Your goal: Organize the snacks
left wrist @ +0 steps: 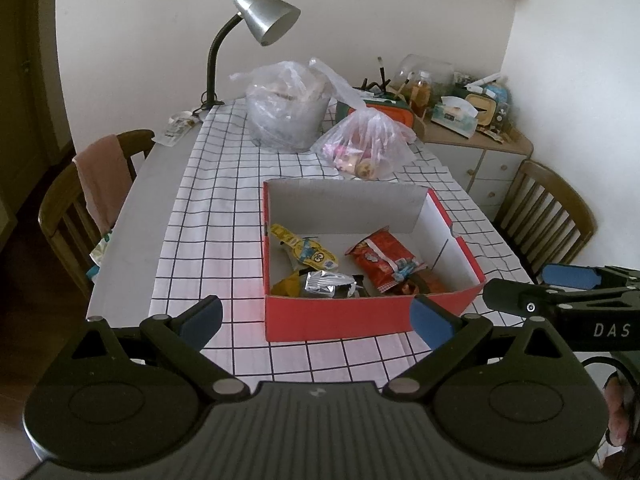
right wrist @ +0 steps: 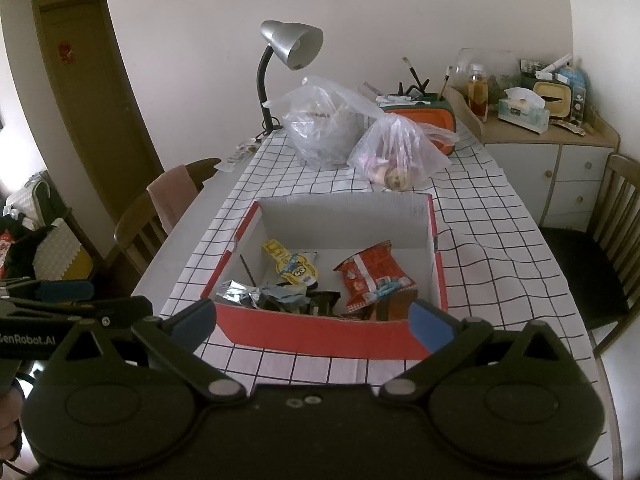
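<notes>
- Above the bench's near edge, I hold my left tool (left wrist: 318, 318) level, spread wide, gripping nothing.
- Beside it, my right tool (right wrist: 314, 320) likewise gapes empty, facing the red box (right wrist: 320, 340) of snacks (right wrist: 372, 276).

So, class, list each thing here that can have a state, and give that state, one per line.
Red box: open, snacks inside.
Red snack packet: lying in the box.
Yellow snack packet: lying in the box.
Desk lamp: off.
Small plastic bag: tied, on the table.
Left gripper: open, empty.
Right gripper: open, empty.
</notes>
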{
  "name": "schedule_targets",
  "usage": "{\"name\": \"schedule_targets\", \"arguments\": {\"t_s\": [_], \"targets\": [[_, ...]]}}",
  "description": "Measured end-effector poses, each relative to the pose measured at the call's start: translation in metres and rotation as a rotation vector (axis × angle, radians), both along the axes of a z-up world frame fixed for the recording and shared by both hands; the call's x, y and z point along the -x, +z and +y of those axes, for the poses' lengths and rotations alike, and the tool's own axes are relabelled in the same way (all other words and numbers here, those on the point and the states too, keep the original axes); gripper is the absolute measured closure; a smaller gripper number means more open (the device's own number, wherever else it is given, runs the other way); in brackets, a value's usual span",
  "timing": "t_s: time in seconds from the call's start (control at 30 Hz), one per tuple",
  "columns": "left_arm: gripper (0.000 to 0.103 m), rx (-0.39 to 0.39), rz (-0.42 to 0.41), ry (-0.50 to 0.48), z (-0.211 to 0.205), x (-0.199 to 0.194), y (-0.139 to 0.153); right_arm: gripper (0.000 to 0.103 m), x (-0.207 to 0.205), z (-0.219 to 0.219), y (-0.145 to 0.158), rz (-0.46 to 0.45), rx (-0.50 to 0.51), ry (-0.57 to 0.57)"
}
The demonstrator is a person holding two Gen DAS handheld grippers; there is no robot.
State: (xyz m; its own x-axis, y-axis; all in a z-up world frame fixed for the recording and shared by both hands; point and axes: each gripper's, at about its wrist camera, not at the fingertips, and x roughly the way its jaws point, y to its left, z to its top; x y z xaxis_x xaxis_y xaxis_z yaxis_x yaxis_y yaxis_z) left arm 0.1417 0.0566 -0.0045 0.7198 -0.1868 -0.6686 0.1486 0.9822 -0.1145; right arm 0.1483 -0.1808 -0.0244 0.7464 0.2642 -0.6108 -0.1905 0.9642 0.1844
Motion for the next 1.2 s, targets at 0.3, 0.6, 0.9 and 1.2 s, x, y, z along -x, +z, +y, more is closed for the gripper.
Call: {"name": "schedule_targets", "arguments": {"t_s": [0.3,0.6,0.9,1.2], "targets": [[0.002,0.000,0.005,-0.003,-0.0007,-0.0025,-0.0012,0.000,-0.0019,0.0022,-0.0028,0.008,-0.001,0.001],[0.002,-0.002,0.002,-0.007,-0.0022,-0.0029,-0.0005,0.000,-0.0028,0.0023,-0.0029,0.009,0.001,-0.001],[0.002,-0.003,0.006,-0.012,-0.0023,-0.0030,-0.0017,0.000,-0.0023,0.0028,-0.0051,0.018,0.005,0.000],[0.002,0.000,0.011,-0.013,-0.0006,-0.0019,-0.0036,0.000,0.0003,0.0024,-0.0056,0.026,0.004,-0.003]]}}
